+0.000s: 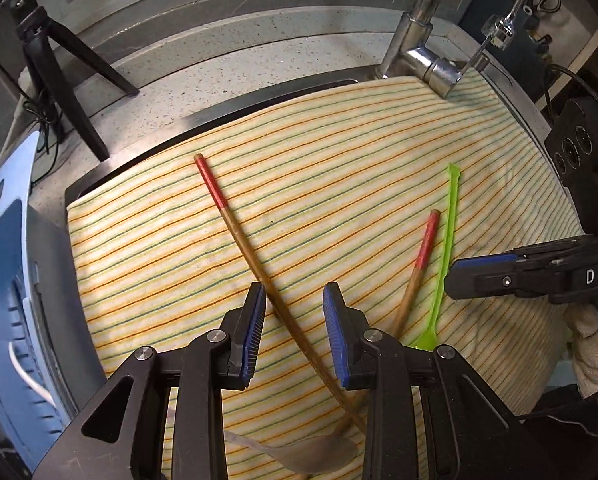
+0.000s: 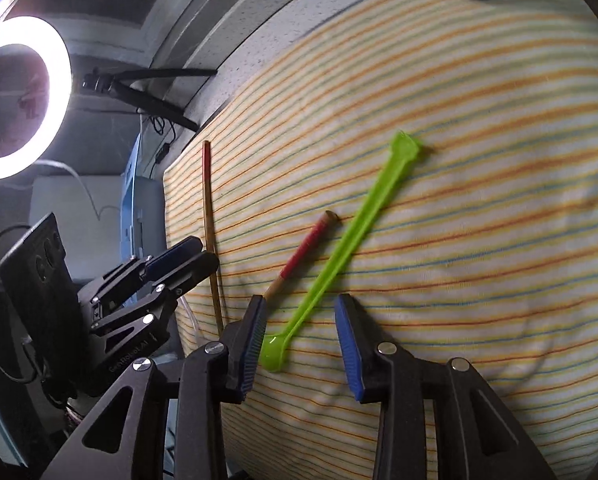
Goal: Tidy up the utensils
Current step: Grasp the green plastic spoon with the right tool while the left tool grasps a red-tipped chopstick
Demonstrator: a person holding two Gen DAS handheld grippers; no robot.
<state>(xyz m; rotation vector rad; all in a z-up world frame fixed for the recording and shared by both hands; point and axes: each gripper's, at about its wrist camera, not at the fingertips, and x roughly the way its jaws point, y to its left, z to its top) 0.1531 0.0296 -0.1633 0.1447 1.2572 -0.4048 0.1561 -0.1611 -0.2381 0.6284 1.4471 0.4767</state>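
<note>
We held two grippers low over a striped cloth [image 1: 339, 152] that covered the sink area, and the utensils lay scattered on it, we think so that each could be picked alone. In the left wrist view, the left gripper [image 1: 295, 328] pointed steeply down, its jaws apart, and the long chopstick [image 1: 235, 236] ran from the upper left of the frame down between the fingers; the pads did not press it. The second chopstick [image 1: 417, 276] lay right of centre and crossed the first near the bottom, close to a wooden spoon [image 1: 319, 454].

In the right wrist view, the right gripper [image 2: 301, 340] was tilted less steeply, its jaws apart around the bowl end of the green plastic spoon [image 2: 339, 256], which lay diagonally from lower centre to upper right. Nothing was clamped yet. We judged that both hands were lined up for a grasp, one utensil each.
</note>
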